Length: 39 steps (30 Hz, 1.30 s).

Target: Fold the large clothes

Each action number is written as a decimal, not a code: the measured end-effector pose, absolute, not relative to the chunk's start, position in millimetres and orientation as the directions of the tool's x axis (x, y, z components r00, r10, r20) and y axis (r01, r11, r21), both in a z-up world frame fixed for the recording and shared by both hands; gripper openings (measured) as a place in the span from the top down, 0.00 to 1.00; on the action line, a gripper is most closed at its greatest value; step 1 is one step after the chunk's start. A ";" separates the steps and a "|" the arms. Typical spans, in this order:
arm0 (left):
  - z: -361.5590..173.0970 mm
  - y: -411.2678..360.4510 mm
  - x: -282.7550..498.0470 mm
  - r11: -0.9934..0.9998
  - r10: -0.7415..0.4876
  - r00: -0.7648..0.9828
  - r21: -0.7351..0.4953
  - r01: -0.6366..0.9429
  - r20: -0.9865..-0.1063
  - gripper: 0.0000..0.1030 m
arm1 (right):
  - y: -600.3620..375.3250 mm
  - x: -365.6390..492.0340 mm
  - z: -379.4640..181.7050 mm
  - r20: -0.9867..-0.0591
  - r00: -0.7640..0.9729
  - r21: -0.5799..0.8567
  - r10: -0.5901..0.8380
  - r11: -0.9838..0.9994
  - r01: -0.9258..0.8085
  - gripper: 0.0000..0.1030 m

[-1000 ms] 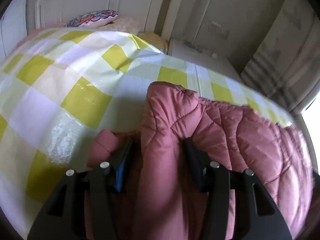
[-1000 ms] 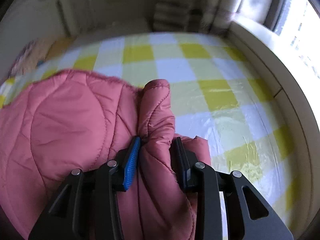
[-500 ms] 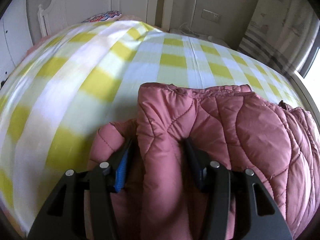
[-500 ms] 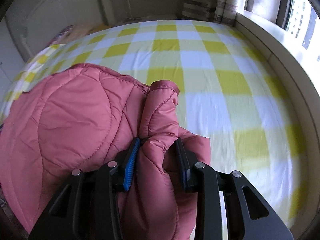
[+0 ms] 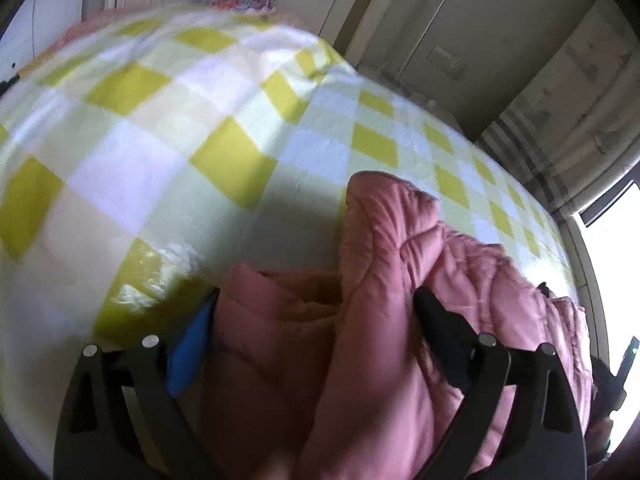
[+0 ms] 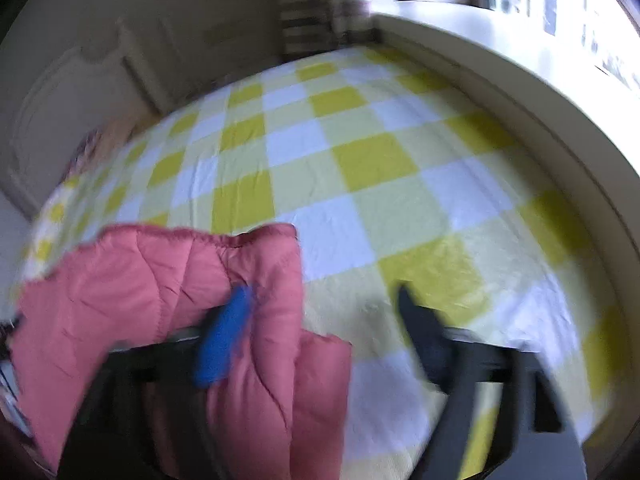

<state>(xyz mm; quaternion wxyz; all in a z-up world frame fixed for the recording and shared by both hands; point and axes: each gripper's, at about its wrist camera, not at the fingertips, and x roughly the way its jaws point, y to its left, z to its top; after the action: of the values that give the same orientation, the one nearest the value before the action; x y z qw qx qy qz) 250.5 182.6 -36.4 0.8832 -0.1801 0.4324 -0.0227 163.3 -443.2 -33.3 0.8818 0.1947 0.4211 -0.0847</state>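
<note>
We see both grippers letting go of the pink quilted jacket [image 5: 384,320] they were pinching a second ago. The left gripper [image 5: 316,312] now has its jaws opening wide; folds of the jacket that were squeezed tight bulge loosely between the fingers. The right gripper [image 6: 324,312] is opening too: its blue pad [image 6: 222,340] lies against the fabric at nine o'clock, while the black finger [image 6: 424,336] has swung out over the yellow checked bedspread [image 6: 360,160] at three o'clock. The jacket's edge, formerly bunched upright, seems to have flattened, though blur makes this uncertain.
</note>
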 end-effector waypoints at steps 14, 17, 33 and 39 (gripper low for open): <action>2.9 5.0 144.1 0.956 -0.040 0.830 0.221 0.193 -0.556 0.02 | -214.8 109.8 15.9 -0.611 0.791 -0.228 0.042 0.947 -0.227 0.10; -50.3 5.0 191.0 0.956 -0.077 0.749 0.164 0.242 -0.658 0.02 | -214.0 158.8 -39.6 -0.718 0.694 -0.149 0.059 0.960 -0.236 0.05; -13.5 24.9 195.5 0.984 -0.121 0.731 0.014 0.176 -0.671 0.02 | -223.3 164.8 9.9 -0.669 0.725 0.008 0.164 0.977 -0.213 0.09; 4.8 -13.4 223.7 0.952 -0.017 0.781 0.229 0.205 -0.624 0.02 | -206.6 201.8 -4.5 -0.711 0.695 -0.028 0.107 0.983 -0.180 0.28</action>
<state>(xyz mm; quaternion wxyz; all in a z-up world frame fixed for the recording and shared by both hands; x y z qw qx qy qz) 223.7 -13.4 4.8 0.9326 0.1438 0.3255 -0.0596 201.8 -206.6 -4.5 0.9193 -0.0477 0.3827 0.0779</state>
